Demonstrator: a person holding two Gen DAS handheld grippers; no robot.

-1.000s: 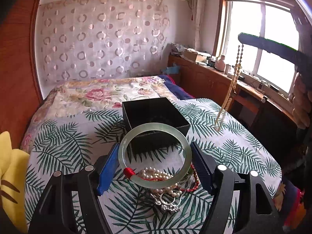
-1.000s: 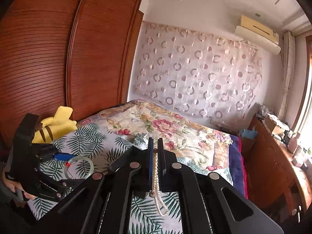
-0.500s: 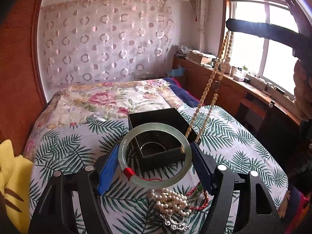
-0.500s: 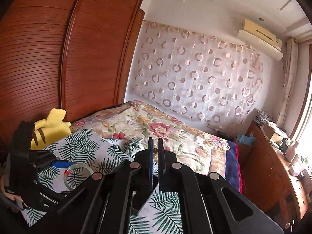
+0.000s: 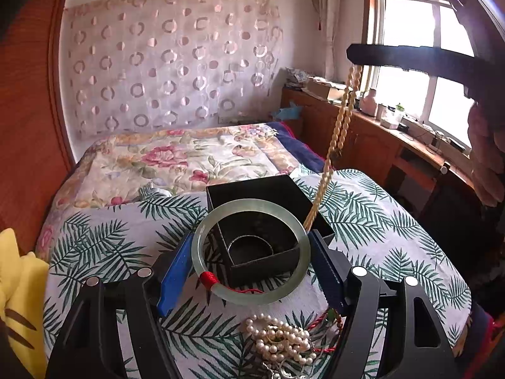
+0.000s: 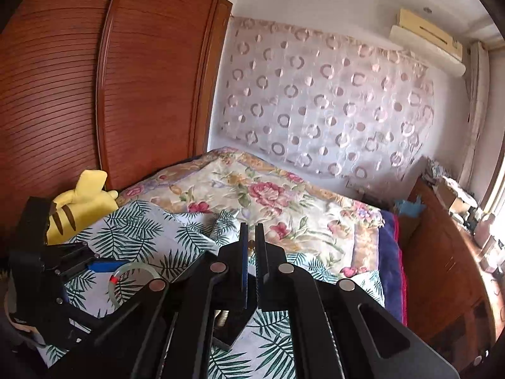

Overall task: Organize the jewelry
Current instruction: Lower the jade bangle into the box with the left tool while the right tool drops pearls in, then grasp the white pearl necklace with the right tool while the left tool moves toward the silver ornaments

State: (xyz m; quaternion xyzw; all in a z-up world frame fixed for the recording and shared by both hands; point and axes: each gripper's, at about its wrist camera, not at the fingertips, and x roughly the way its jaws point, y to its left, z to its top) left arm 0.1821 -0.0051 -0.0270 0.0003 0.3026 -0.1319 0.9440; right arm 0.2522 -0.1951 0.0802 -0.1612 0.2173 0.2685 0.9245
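The box (image 5: 262, 218) sat open at 12 o'clock from the left gripper (image 5: 249, 271), which clamped the bangle (image 5: 221, 287): stiff, slick, likely brittle. The right gripper (image 6: 251, 237) pinched the limp, swinging beads (image 5: 339, 126) above the box; their lower end was hidden behind the bangle.

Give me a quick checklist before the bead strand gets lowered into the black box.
1. Right gripper shut on the bead strand: ok.
2. Strand's lower end inside the black box: cannot tell, the jade bangle hides it.
3. Left gripper holding the bangle firmly: ok.
4. Room in the box: ok, only one ring shows inside.
5. Pearl pile apart from the box: ok.
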